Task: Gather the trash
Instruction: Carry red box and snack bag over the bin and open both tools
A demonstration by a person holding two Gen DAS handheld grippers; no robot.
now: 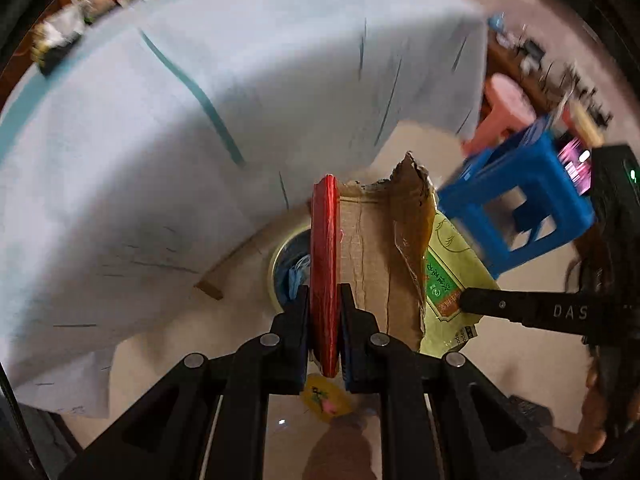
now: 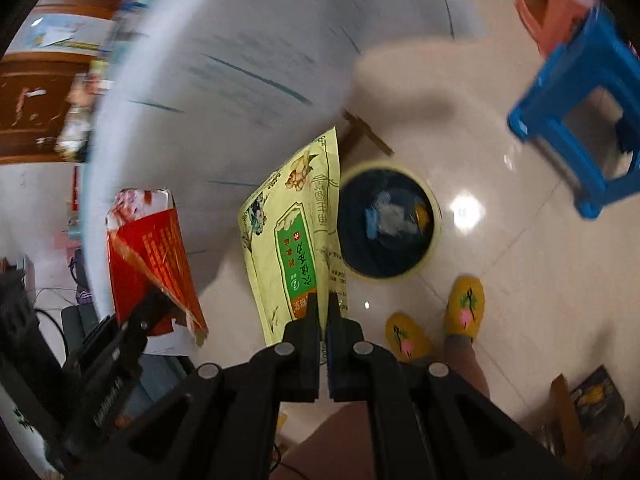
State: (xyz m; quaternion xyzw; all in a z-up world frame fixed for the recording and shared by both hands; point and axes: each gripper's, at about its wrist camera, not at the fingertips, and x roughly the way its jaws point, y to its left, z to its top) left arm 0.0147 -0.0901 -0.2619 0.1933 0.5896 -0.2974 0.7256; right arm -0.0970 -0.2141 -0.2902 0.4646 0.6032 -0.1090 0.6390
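Note:
My left gripper is shut on a flattened red carton, seen edge on, with a torn brown cardboard flap to its right. In the right wrist view the same red carton hangs from the left gripper. My right gripper is shut on the lower edge of a yellow bag with a green label. The left wrist view shows that yellow bag in the right gripper. On the floor below both stands a round bin with a yellow rim and a dark liner, with scraps inside. The bin is partly hidden behind the carton.
A pale blue tablecloth hangs over the table edge close to the left of the bin. A blue stool and a pink stool stand on the tiled floor at the right. A person's feet in yellow slippers are near the bin.

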